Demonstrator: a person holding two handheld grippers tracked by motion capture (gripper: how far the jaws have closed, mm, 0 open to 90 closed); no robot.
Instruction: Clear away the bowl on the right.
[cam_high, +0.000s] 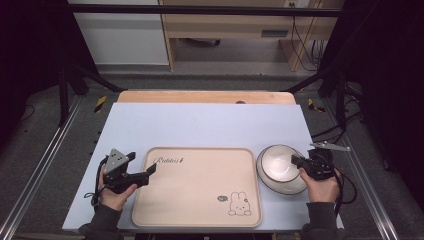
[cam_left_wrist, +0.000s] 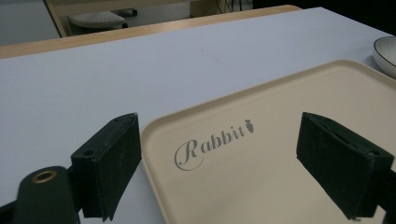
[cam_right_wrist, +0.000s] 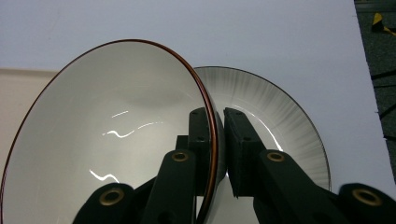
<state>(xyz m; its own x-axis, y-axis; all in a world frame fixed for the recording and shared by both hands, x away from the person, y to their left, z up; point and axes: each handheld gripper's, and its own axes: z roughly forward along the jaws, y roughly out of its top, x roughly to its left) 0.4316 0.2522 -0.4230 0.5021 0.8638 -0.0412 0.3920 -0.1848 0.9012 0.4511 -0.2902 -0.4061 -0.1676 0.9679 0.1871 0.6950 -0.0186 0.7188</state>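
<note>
cream plastic makes up the tray, which lies nearest the person at the middle of the desk and carries nothing; it bears the word "rabbit" at its far left corner and a small rabbit drawing at its near right corner. just right of the tray sit two white bowls: an upper bowl with a thin reddish-brown rim, tilted up on edge, and a lower bowl with grey streaks inside, under and behind it. both look bare inside, with only glare on the glaze.

right gripper, held in the right hand, has its jaws pressed onto the upper bowl's rim, one jaw inside the wall and one outside, in the right gripper view. left gripper, held in the left hand, rests at the tray's left edge with its jaws spread wide; in the left gripper view one jaw is off the tray over the desk and the other is over the tray, and nothing lies between them.

farther off, the desk's pale blue-white sheet runs to a wooden edge strip. beyond that are grey floor, black frame bars, pale wooden furniture and hanging cables.
</note>
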